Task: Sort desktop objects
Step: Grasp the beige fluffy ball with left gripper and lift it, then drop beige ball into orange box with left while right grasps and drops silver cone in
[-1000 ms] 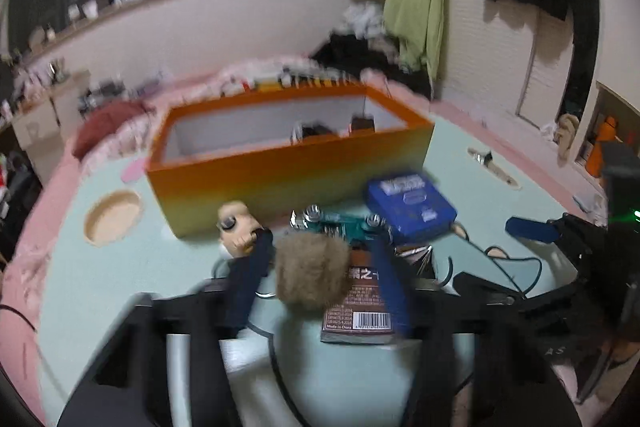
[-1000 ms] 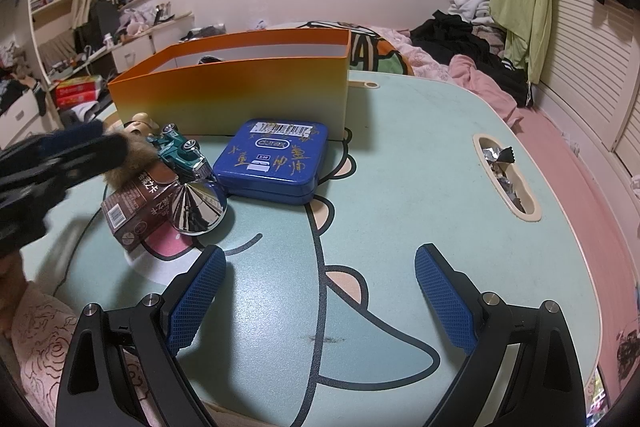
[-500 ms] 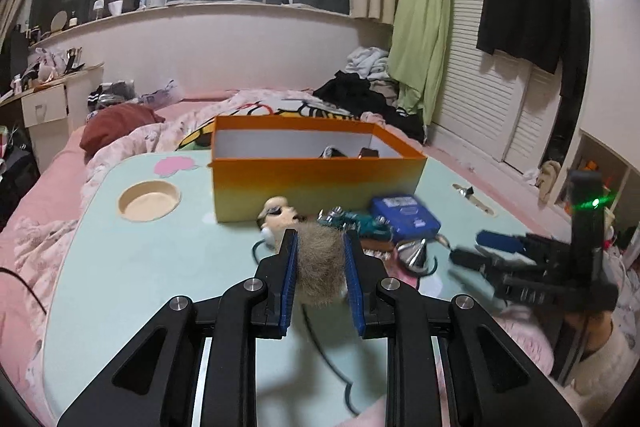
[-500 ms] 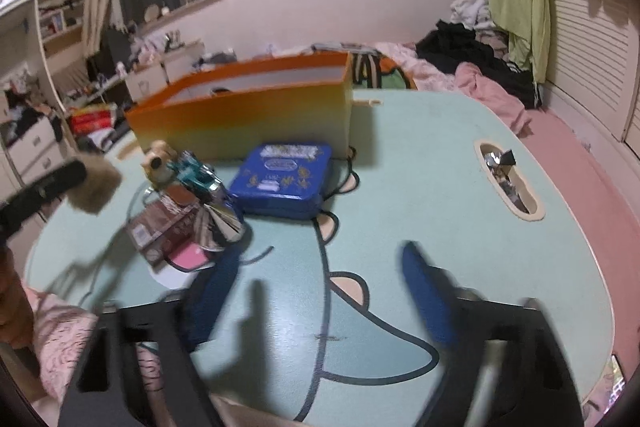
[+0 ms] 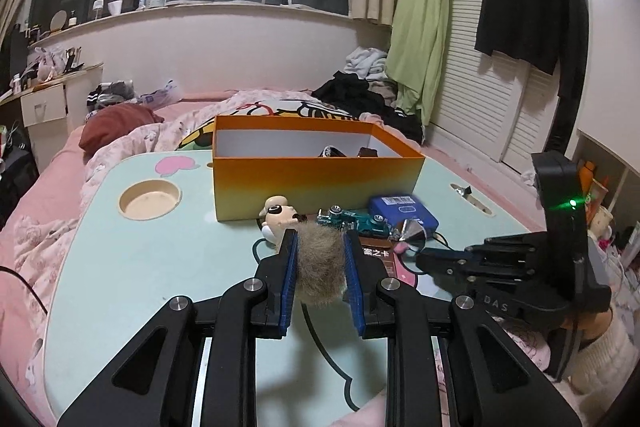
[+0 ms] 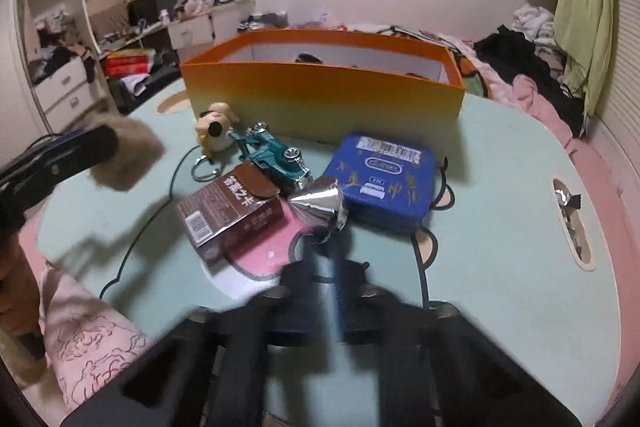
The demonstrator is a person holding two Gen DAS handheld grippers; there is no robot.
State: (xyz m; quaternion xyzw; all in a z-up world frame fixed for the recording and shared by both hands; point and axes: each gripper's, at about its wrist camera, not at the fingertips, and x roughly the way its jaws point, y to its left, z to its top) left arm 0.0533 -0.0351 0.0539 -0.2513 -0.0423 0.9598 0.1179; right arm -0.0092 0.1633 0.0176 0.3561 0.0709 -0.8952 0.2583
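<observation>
My left gripper [image 5: 320,251] is shut on a brown fur ball [image 5: 320,263] and holds it above the table; the ball also shows at the left of the right wrist view [image 6: 128,157]. My right gripper [image 6: 326,255] is blurred with its jaws nearly together, and its tips meet the stem of a silver cone [image 6: 318,205]. Whether it grips the stem I cannot tell. An orange box [image 5: 316,173] stands behind. In front of it lie a dog keychain [image 6: 216,131], a teal toy car [image 6: 276,157], a brown carton [image 6: 232,211] and a blue tin [image 6: 382,179].
The mint table [image 5: 120,267] has a round cup recess [image 5: 149,199] at the left and a slot with foil [image 6: 570,219] at the right. A black cable [image 6: 176,171] runs across the table. Pink bedding [image 5: 48,187] surrounds the table.
My left gripper rose with the fur ball. My right gripper closed from wide open and moved forward to the silver cone.
</observation>
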